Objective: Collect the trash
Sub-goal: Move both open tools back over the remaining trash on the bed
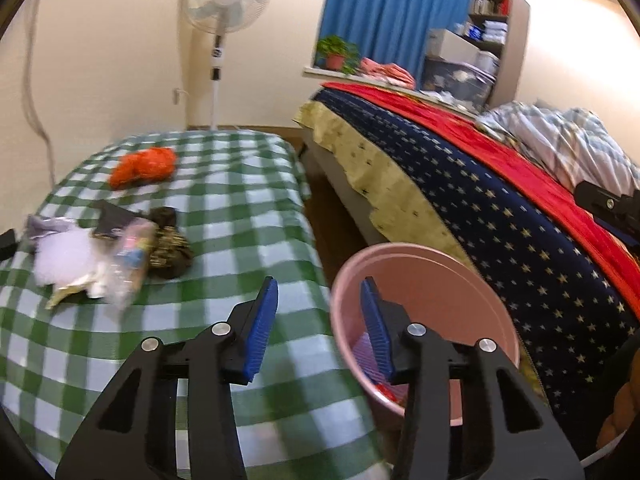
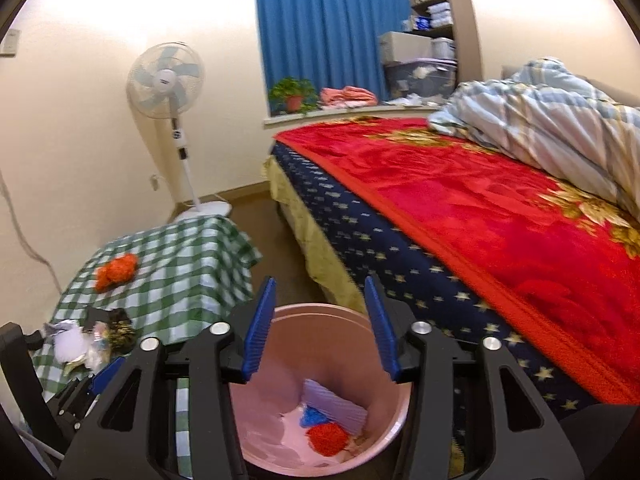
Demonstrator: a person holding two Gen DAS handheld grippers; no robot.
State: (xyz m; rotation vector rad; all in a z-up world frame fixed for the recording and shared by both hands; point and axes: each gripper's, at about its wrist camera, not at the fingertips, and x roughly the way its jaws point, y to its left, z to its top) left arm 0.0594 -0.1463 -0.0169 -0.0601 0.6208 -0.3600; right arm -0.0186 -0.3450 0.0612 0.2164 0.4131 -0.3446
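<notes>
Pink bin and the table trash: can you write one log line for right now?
left gripper: open, empty | right gripper: open, empty, over pink bin | bin: some trash inside | checkered table: orange wad, wrapper pile left

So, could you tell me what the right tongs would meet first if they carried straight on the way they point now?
Probably the pink bin. The right tongs stand open and empty, aimed over its rim. Going straight on, they would likely meet its far inner wall or the trash inside, though depth is hard to judge.

Cream walls (image 2: 80, 140) — blue curtain (image 2: 320, 28), bed (image 2: 480, 220)
</notes>
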